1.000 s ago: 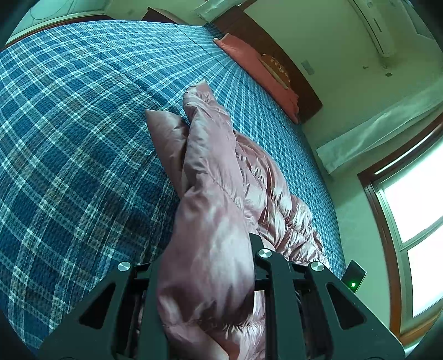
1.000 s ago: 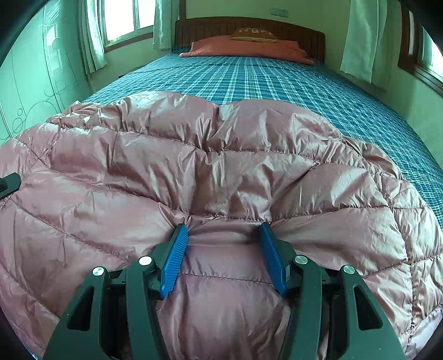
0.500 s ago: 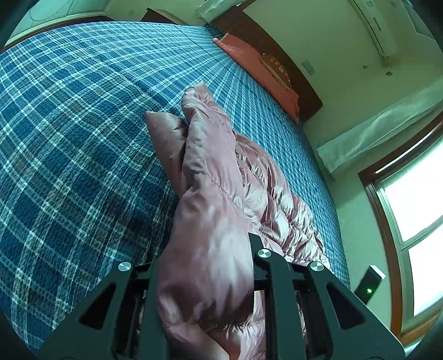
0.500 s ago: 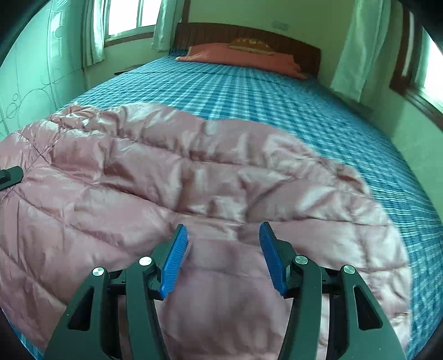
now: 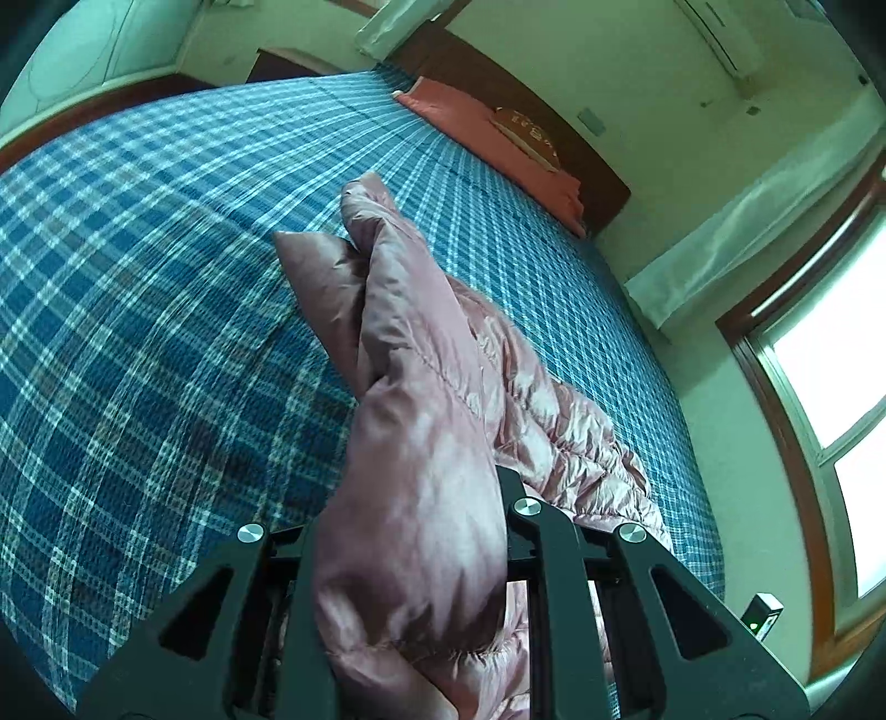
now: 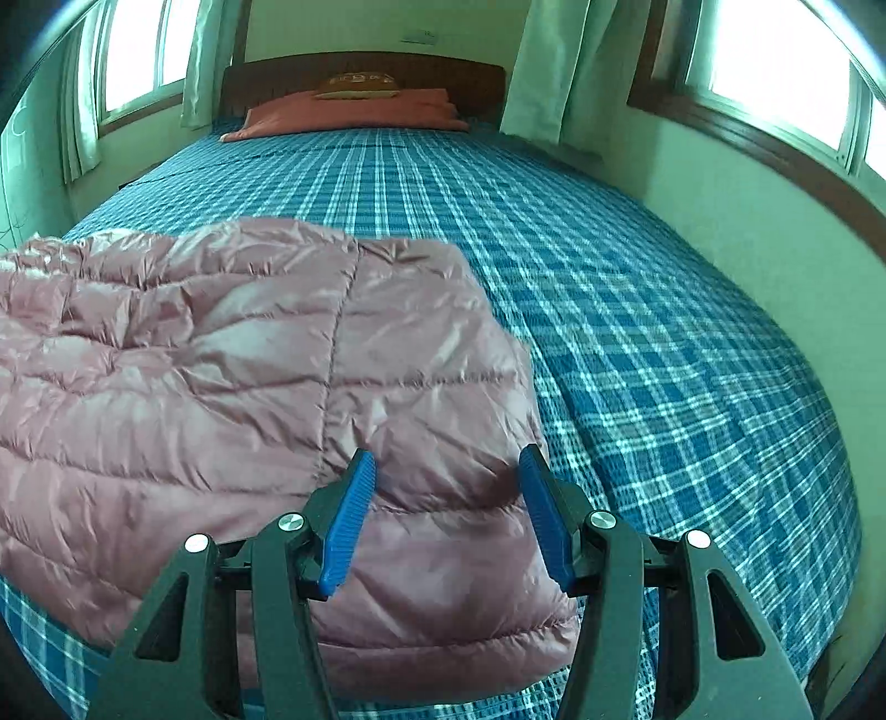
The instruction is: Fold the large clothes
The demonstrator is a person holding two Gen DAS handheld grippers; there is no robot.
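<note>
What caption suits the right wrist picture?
Open right gripper poised above a pink puffer jacket lying on a blue plaid bed.

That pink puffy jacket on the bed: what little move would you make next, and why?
Probably lower the right gripper onto the jacket corner below it and close. Its blue fingers stand open, gripping nothing, while the left gripper already pinches a bunched fold, so a second hold would let the fold carry over.

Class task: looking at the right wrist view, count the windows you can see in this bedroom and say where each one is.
2: one window on the wall left of the headboard, one window along the right wall. More may lie outside the view.
</note>
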